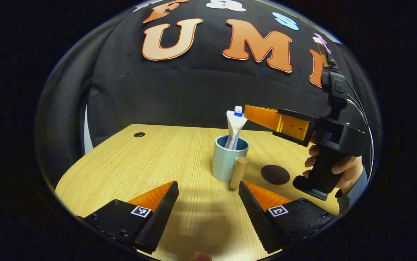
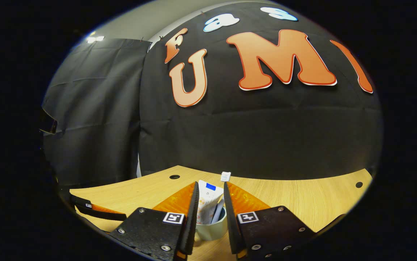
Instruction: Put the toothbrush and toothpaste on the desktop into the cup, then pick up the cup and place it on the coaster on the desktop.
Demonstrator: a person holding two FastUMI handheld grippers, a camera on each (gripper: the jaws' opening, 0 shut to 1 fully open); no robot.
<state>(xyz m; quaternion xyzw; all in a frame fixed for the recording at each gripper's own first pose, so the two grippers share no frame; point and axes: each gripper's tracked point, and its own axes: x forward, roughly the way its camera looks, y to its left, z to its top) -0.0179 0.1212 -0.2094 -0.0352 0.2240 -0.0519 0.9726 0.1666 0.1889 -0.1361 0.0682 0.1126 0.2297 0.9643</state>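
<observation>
A light blue cup with a wooden handle stands mid-table. The toothpaste tube sticks up out of it, with the toothbrush head just above. A dark round coaster lies on the table right of the cup. My left gripper is open in front of the cup, touching nothing. My right gripper, in a hand, hovers over the cup. Its fingers stand partly apart on either side of the toothpaste tube. The toothbrush head shows just past the tips.
The wooden table has a cable hole at its far left and ends at the black cloth wall behind. Bare wood stretches left of the cup and in front of it.
</observation>
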